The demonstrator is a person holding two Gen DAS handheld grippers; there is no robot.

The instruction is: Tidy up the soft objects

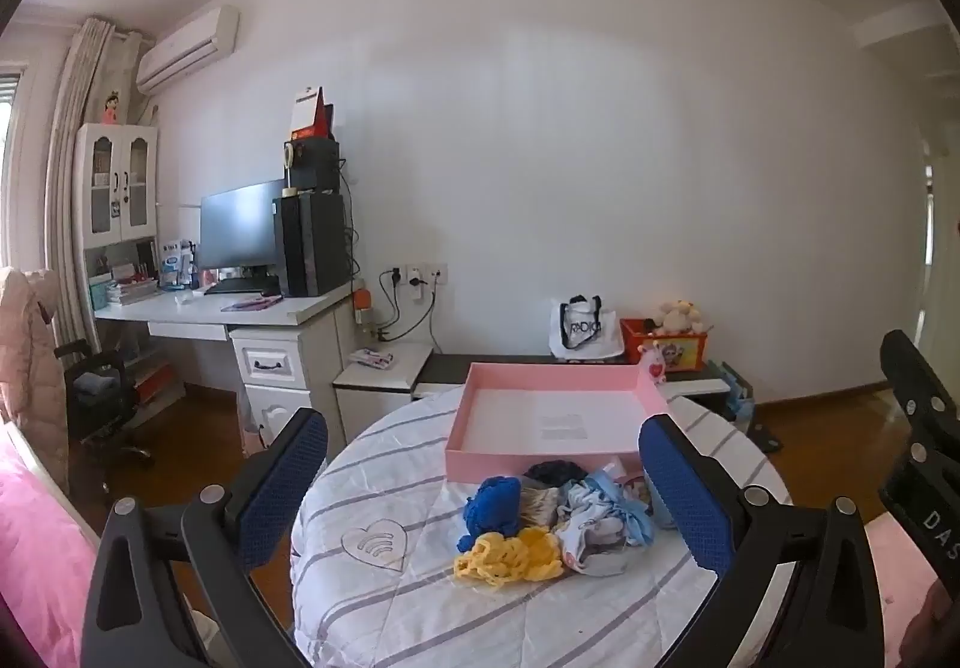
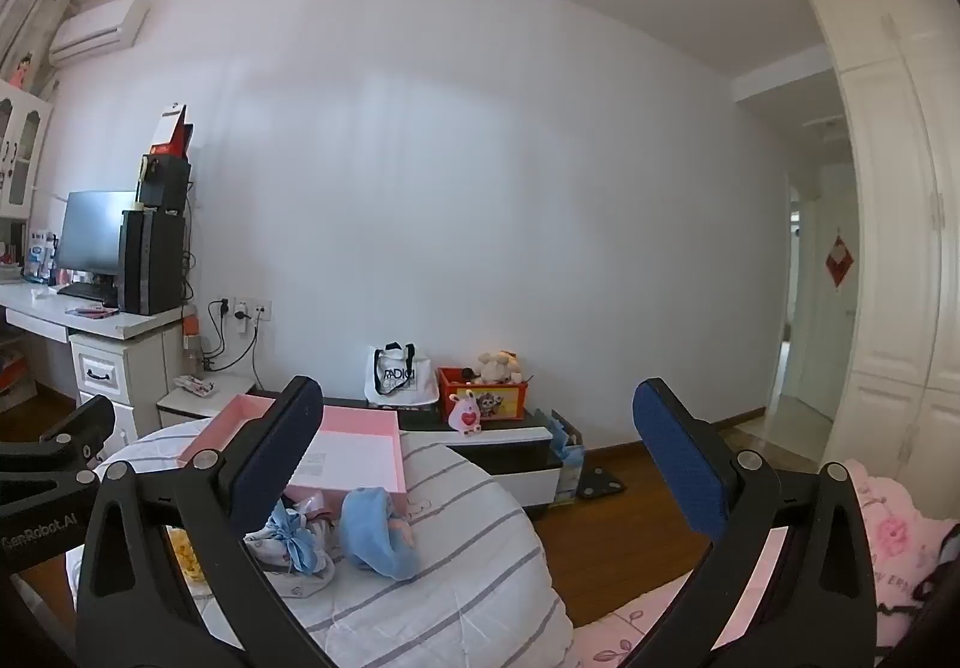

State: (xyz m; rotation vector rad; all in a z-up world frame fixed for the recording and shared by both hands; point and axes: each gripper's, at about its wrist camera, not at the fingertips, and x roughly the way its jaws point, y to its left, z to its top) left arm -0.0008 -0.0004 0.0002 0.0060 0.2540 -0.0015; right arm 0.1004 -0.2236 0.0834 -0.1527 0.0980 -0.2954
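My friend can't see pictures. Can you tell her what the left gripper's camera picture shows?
A heap of soft things, including a royal-blue knitted piece and a yellow crocheted piece, lies on a round table under a white grey-striped quilted cover, between the wide-open blue-padded fingers of the left gripper. Just behind the heap sits an empty shallow pink cardboard box.

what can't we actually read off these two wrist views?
- Pile of small soft items: crumpled and overlapping in the left view, so count and kinds unclear.
- Same pile, right view: left part hidden behind the right gripper, its jaws wide open; yellow knitted piece is only a sliver.
- Shallow pink cardboard box: print on its floor too small to read.
- Left gripper: open, holding nothing.
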